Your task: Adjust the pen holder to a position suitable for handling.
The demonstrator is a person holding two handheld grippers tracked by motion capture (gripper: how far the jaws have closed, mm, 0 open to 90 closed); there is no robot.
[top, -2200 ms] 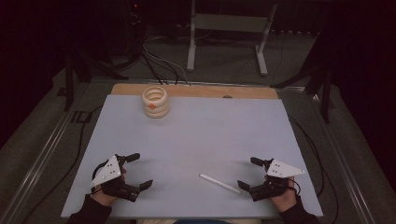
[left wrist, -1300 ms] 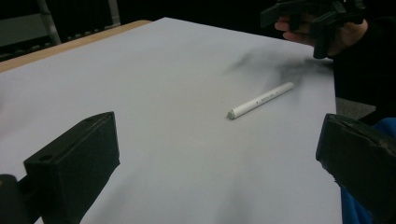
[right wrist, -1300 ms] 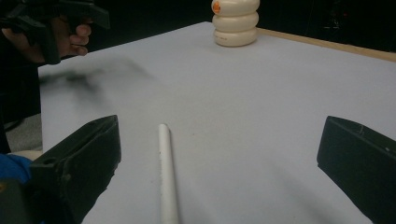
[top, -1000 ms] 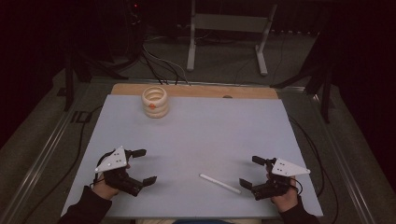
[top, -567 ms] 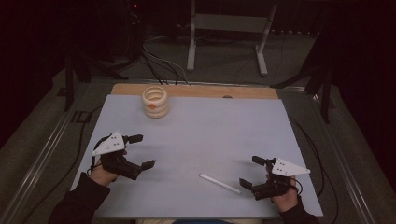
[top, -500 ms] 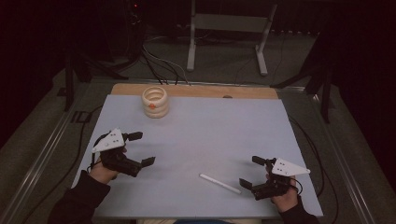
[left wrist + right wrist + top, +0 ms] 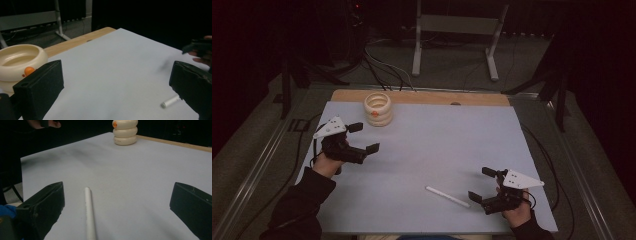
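High view: grey table (image 7: pixel 422 150), wooden strip along its far edge.
Open room: broad bare surface between the two grippers.
Ring stack (image 7: pixel 378 109): cream rings, orange spot, near the far-left corner.
White stick (image 7: pixel 447 196): thin, lying flat by the near edge.
Left gripper (image 7: pixel 360 139): jaws spread wide, holding nothing, near the stack.
Right gripper (image 7: pixel 482 185): jaws spread wide, holding nothing, stick just beside it.

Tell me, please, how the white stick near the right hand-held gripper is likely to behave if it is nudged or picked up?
The stick looks round and smooth, so a sideways nudge would probably roll it across the flat mat. It seems thin and straight, so likely stiff and light. Lying flat, it may slip between the wide-open right hand-held gripper jaws unless they are centred.
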